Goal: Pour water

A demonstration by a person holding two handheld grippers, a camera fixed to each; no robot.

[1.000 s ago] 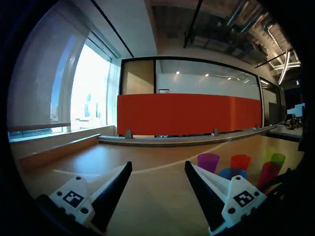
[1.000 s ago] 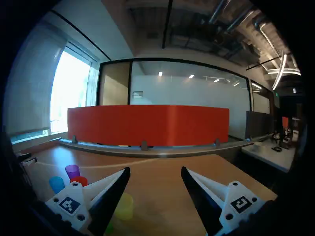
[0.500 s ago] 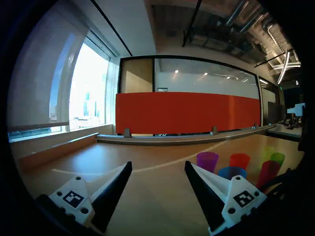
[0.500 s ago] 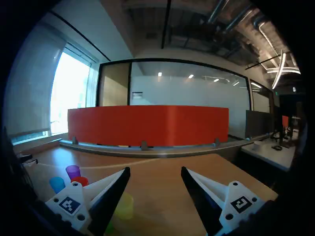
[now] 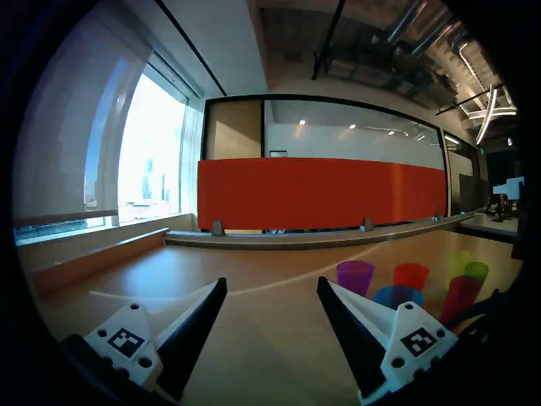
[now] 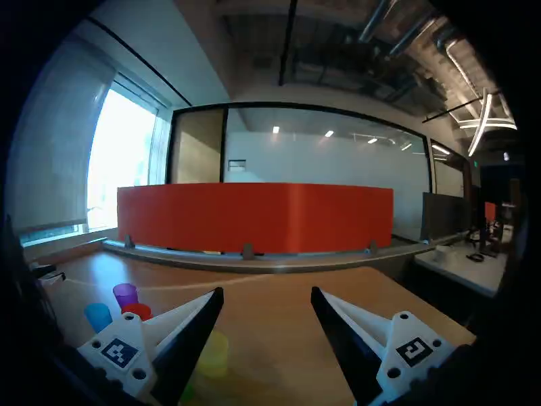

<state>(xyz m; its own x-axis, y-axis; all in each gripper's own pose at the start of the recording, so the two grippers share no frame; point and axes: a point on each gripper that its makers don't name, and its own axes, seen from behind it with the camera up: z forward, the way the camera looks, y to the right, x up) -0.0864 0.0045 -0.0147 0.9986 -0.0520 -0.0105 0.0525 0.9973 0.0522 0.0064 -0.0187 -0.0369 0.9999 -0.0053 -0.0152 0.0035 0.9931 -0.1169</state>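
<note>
Several coloured plastic cups stand on the wooden table. In the left gripper view they sit at the right: a purple cup (image 5: 356, 276), a blue cup (image 5: 397, 296), an orange-red cup (image 5: 410, 275), a dark red cup (image 5: 460, 296), a yellow cup (image 5: 460, 262) and a green cup (image 5: 477, 271). My left gripper (image 5: 272, 289) is open and empty, left of the cups. In the right gripper view a purple cup (image 6: 125, 295), a blue cup (image 6: 98, 315), a red cup (image 6: 137, 310) and a yellow cup (image 6: 215, 352) lie at the lower left. My right gripper (image 6: 266, 298) is open and holds nothing.
The wooden table (image 5: 270, 271) runs back to an orange divider panel (image 5: 318, 193). A window ledge (image 5: 95, 254) lines the left side under bright windows. In the right gripper view a white desk (image 6: 460, 264) with dark items stands beyond the table's right edge.
Both views shifted only very slightly. The cups and both open grippers stay as they were.
</note>
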